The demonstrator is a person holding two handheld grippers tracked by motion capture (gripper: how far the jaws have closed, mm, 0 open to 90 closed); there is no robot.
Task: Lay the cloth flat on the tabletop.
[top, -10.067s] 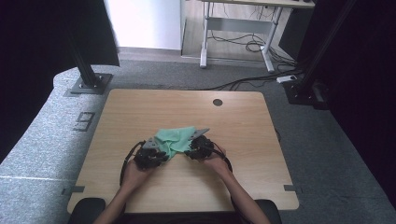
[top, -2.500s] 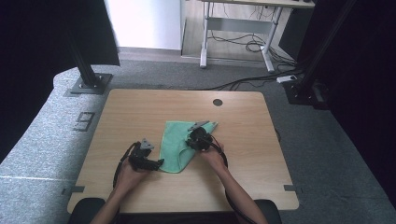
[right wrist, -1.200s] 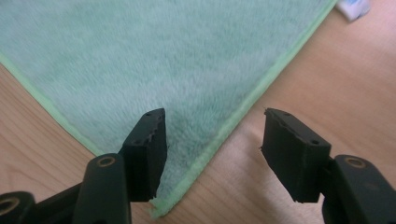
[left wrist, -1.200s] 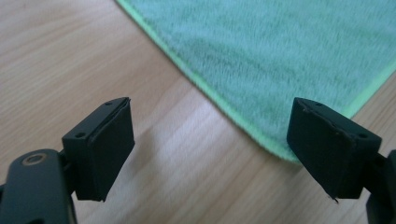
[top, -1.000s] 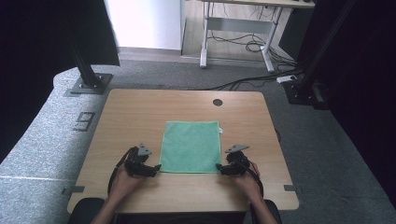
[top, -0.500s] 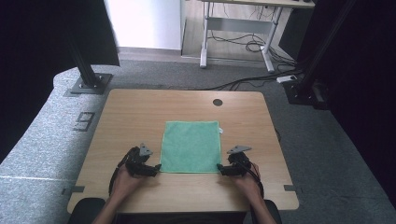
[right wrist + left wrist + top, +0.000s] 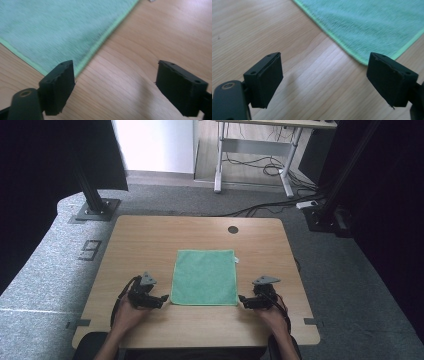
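Observation:
A green cloth (image 7: 204,277) lies spread flat in the middle of the wooden table (image 7: 150,240). My left gripper (image 7: 162,299) rests on the table just off the cloth's near left corner, open, with bare wood between its jaws. In the left gripper view (image 7: 324,80) the cloth's corner (image 7: 372,25) lies ahead of the right jaw. My right gripper (image 7: 242,300) sits off the near right corner. Its jaws have just been opening and hold nothing. In the right gripper view (image 7: 115,85) the cloth's edge (image 7: 57,27) runs ahead of the left jaw.
A round cable hole (image 7: 233,229) sits near the table's far edge. A small white tag (image 7: 236,260) sticks out at the cloth's far right corner. Beyond the table stand black posts (image 7: 92,195) and a desk frame (image 7: 255,160) with cables on the floor.
The cloth, bunched between both grippers at first, was unfolded and now lies flat. Both grippers have let go and sit at its near corners. Hardly anything moved in the last second.

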